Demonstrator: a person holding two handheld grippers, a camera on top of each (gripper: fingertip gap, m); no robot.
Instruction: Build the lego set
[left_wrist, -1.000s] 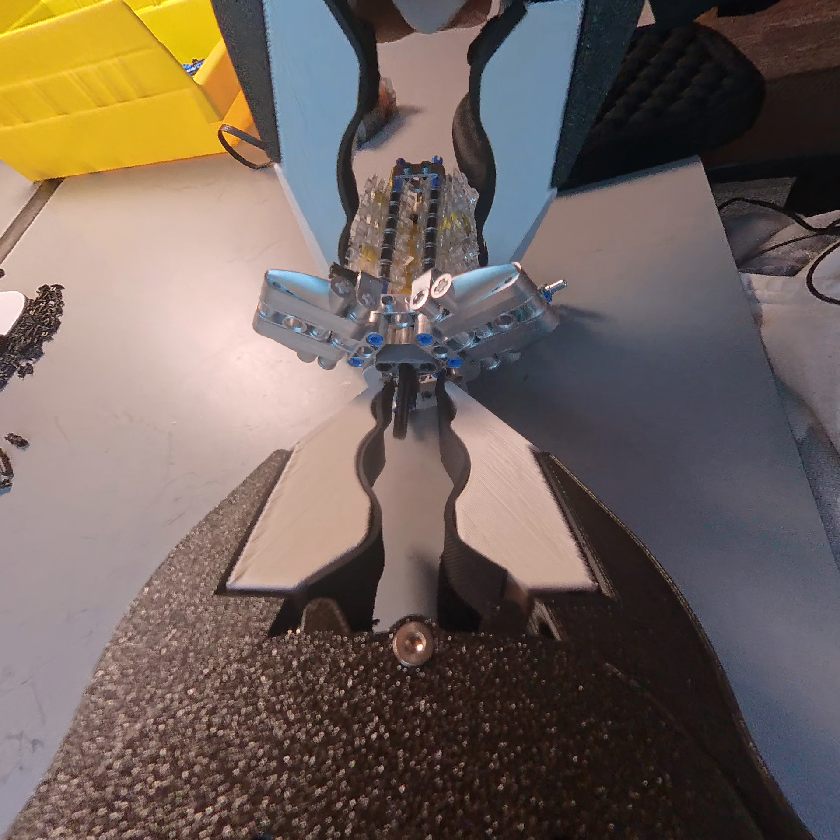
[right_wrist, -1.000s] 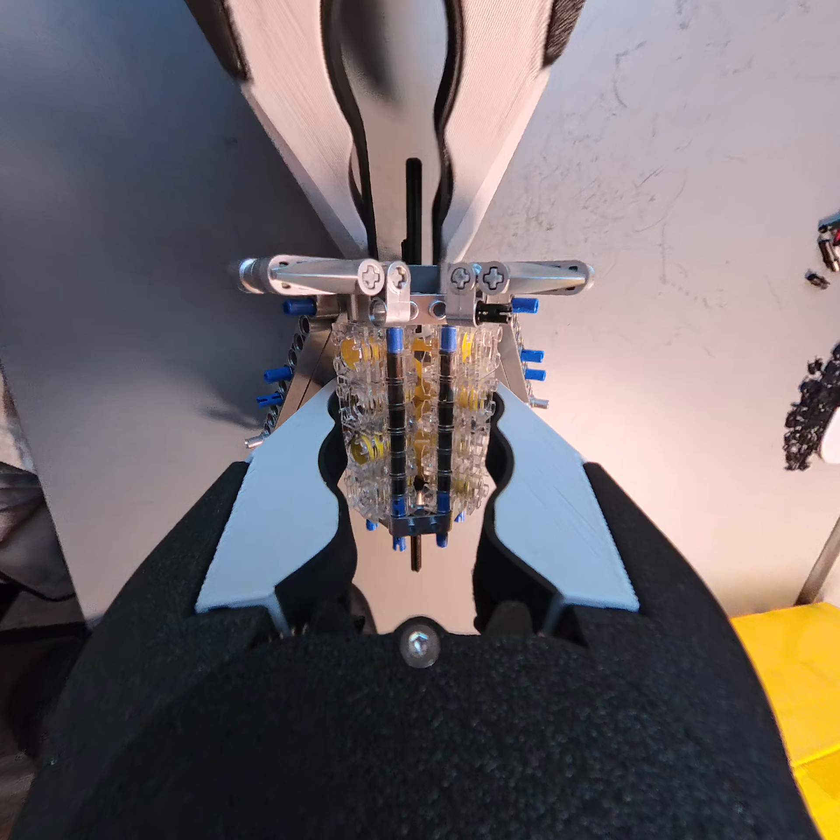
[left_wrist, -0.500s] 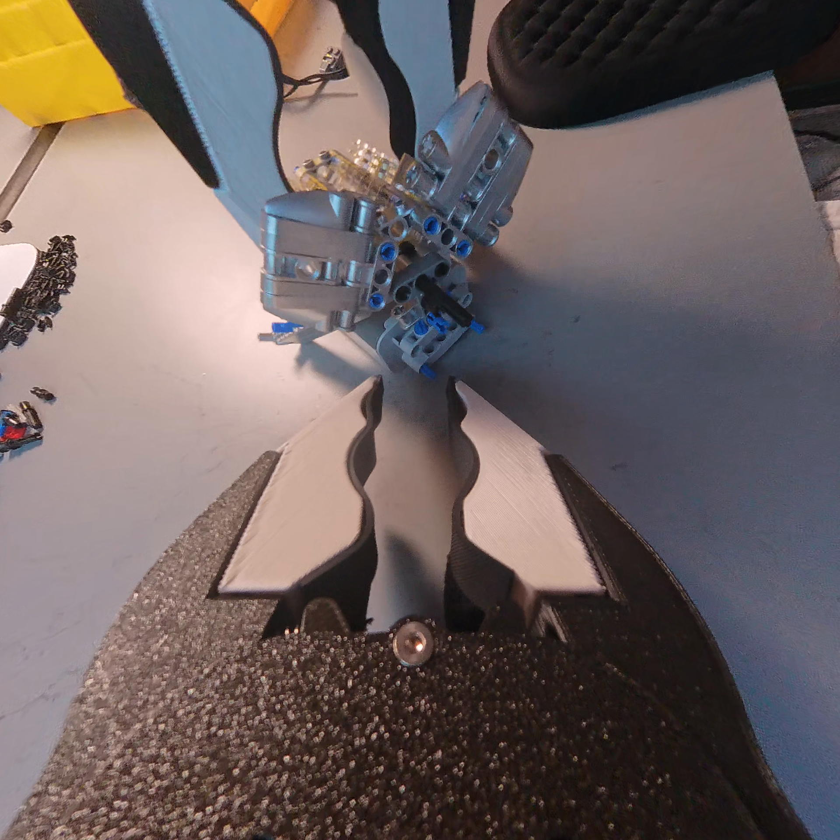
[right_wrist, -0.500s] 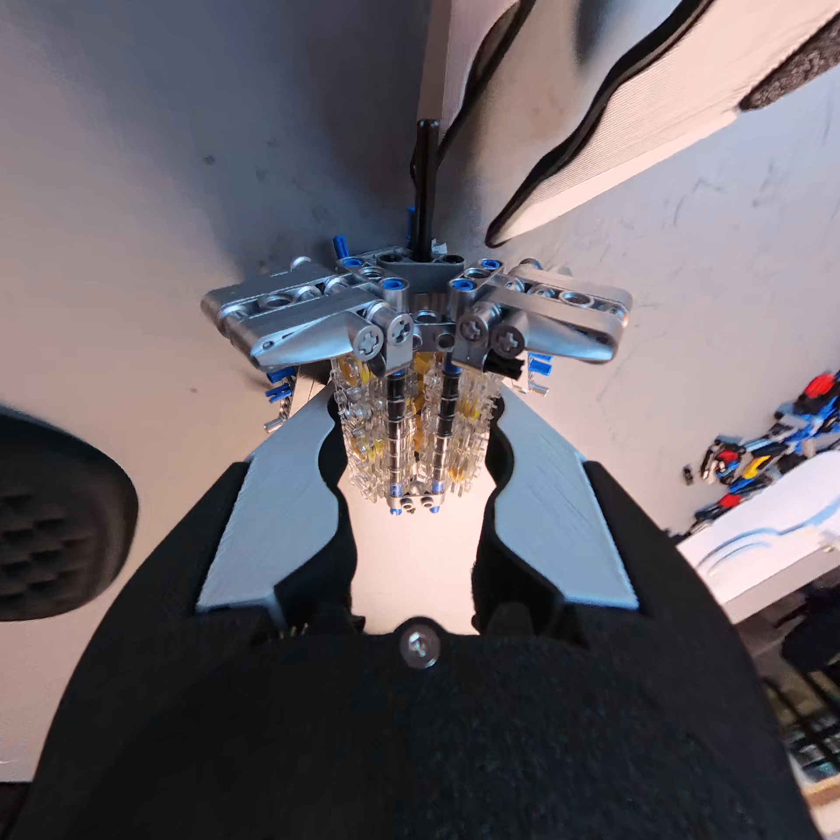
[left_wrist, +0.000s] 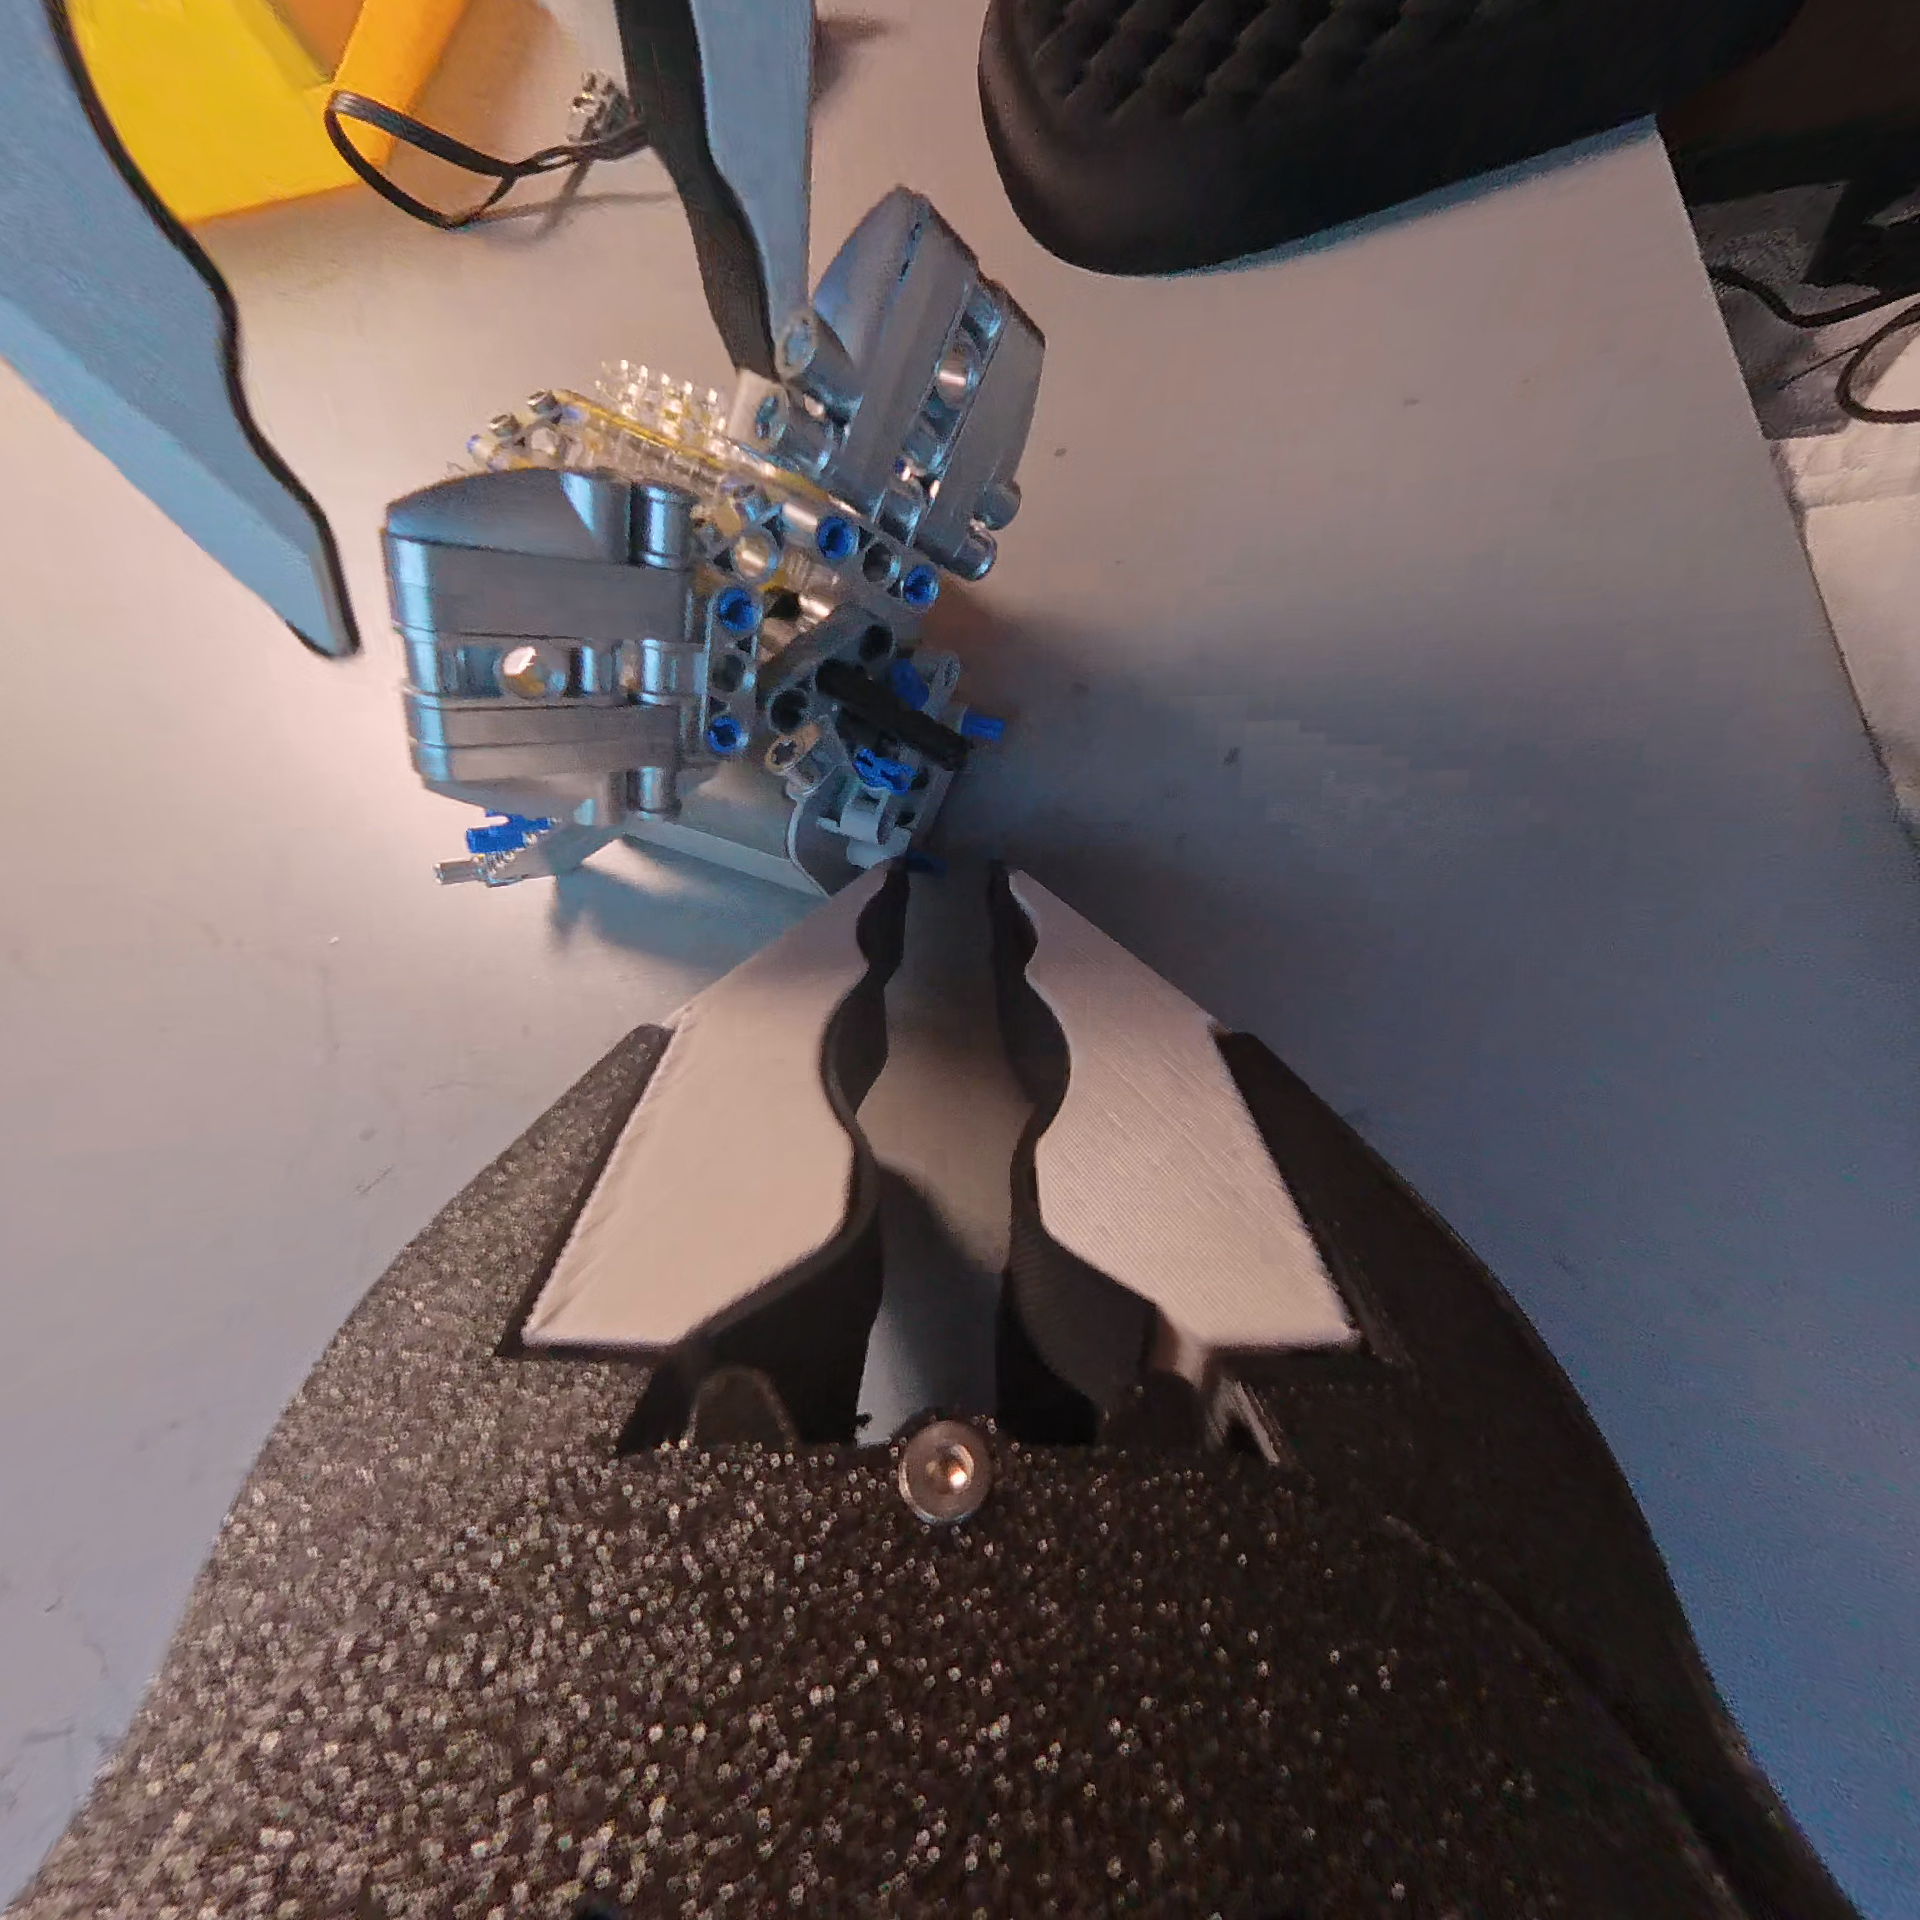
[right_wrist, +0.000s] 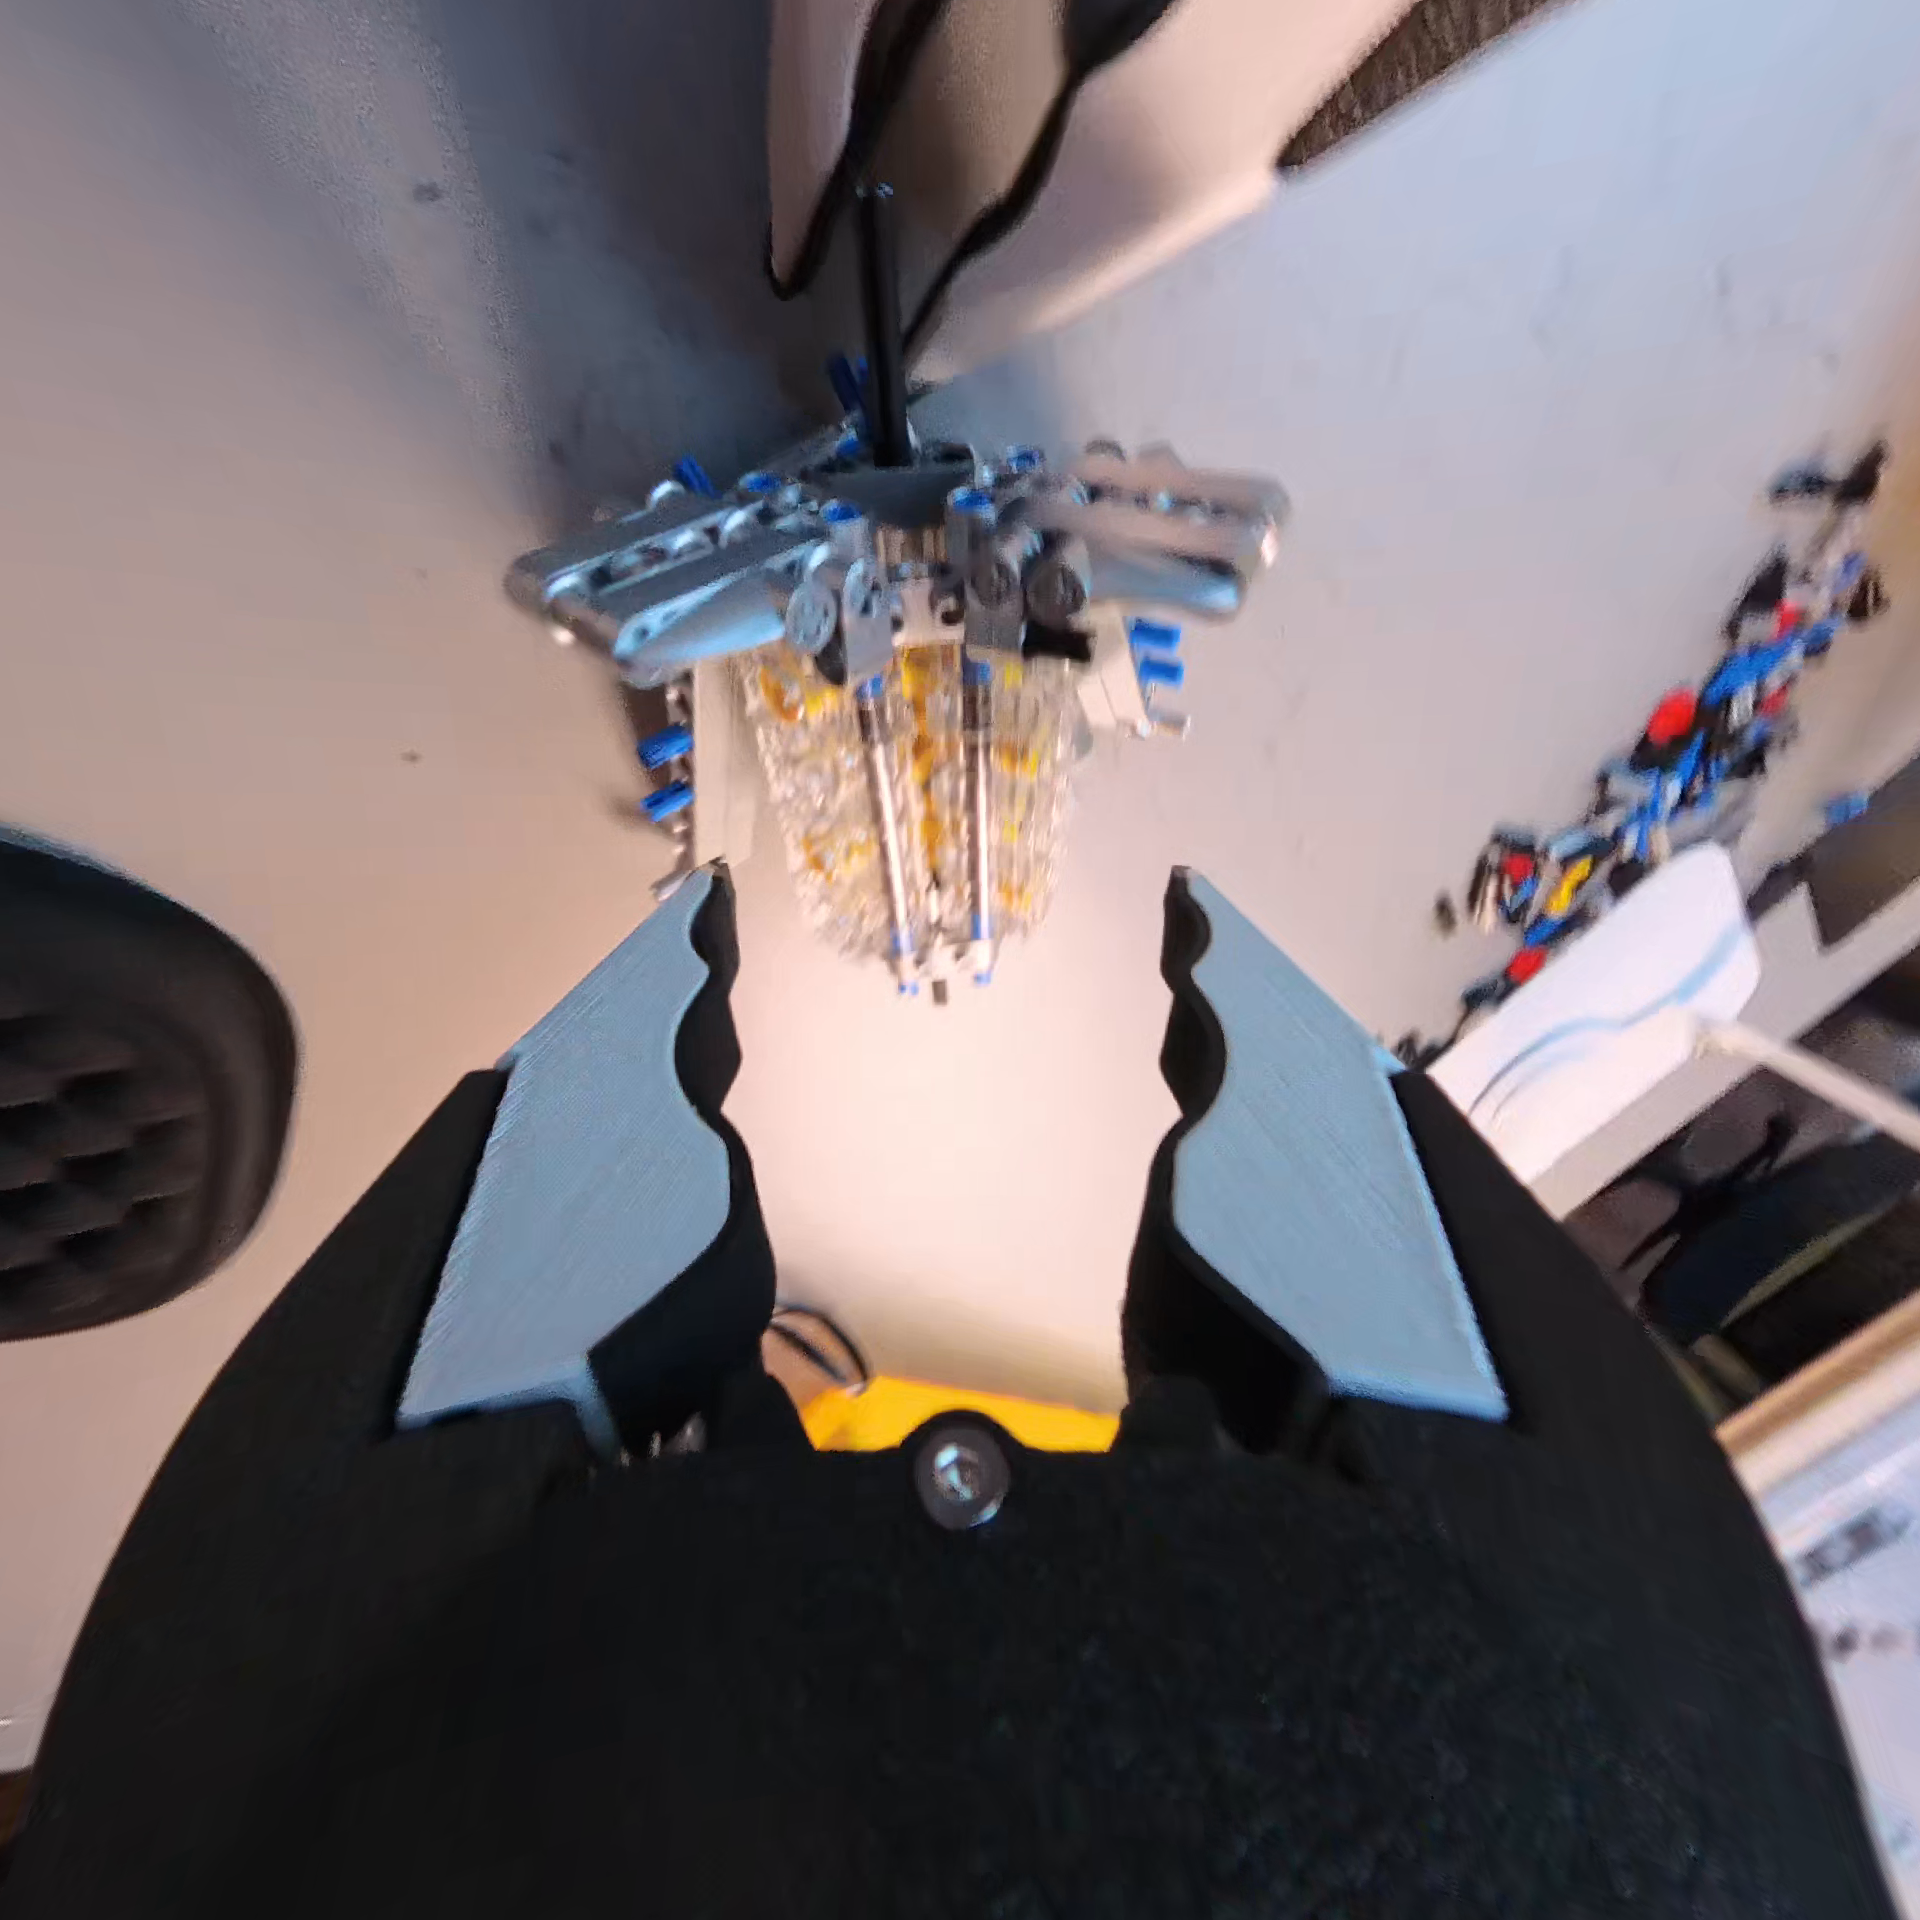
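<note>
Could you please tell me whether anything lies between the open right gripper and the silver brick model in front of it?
Nothing visible does. The right gripper is open, its jaws wide apart, and only bare table shows in the gap up to the brick model. The left gripper sits at the model's far end.

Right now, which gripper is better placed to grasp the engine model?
Probably right. The right gripper gapes wide, the engine model centred just beyond its tips; the left gripper is nearly closed.

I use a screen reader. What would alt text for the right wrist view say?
The right tool is open, its fingers apart just short of a silver, blue and clear brick model on the white table. The left tool is beyond.
</note>
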